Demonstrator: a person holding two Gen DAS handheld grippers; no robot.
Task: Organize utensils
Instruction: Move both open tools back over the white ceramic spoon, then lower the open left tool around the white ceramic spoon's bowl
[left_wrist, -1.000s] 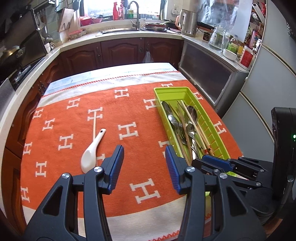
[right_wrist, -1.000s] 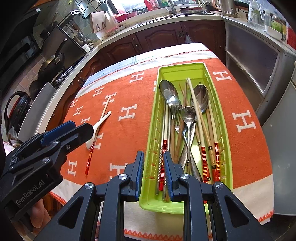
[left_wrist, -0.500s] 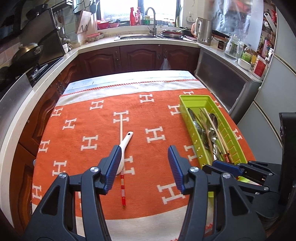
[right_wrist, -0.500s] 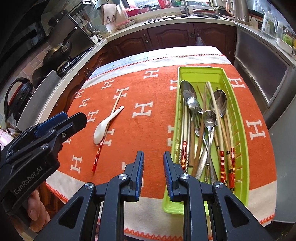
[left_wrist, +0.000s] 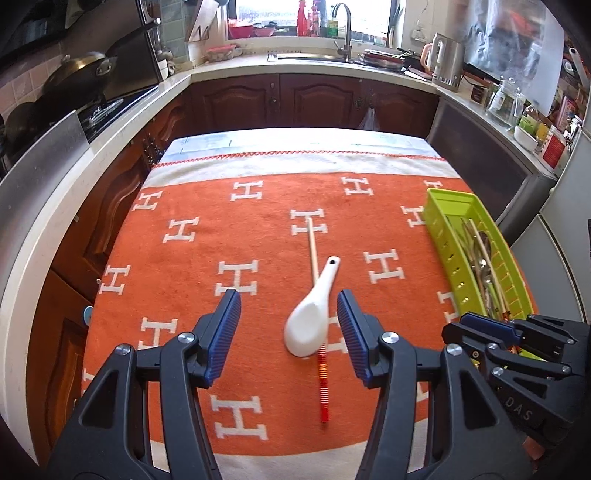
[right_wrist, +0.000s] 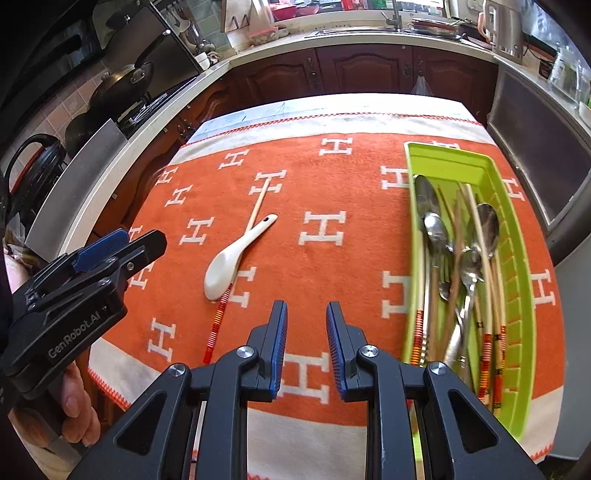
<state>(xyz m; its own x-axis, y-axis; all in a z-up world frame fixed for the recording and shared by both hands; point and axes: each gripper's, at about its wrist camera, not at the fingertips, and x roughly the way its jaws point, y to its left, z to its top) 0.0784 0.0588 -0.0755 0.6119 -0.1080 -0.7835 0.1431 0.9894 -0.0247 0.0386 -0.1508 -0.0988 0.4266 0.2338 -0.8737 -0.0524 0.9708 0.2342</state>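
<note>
The left gripper (left_wrist: 289, 325) stands open, the white spoon (left_wrist: 309, 319) low-centre between its jaws, untouched. The right gripper (right_wrist: 306, 347), narrowly parted, holds nothing. Bare orange cloth (left_wrist: 177, 266) spreads leftward; the green tray (left_wrist: 447, 236) borders the right.

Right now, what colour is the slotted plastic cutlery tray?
Lime green tray; clearest in right wrist view.

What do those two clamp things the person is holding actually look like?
Both are matte black plastic, built like big spring clamps with triangular cut-outs and silver rivets at the joints. The left gripper and right gripper each end in two fingers faced with ribbed blue pads. Seen from the right wrist view, the left one's side carries white "GenRobot.AI" lettering. No cables show.
</note>
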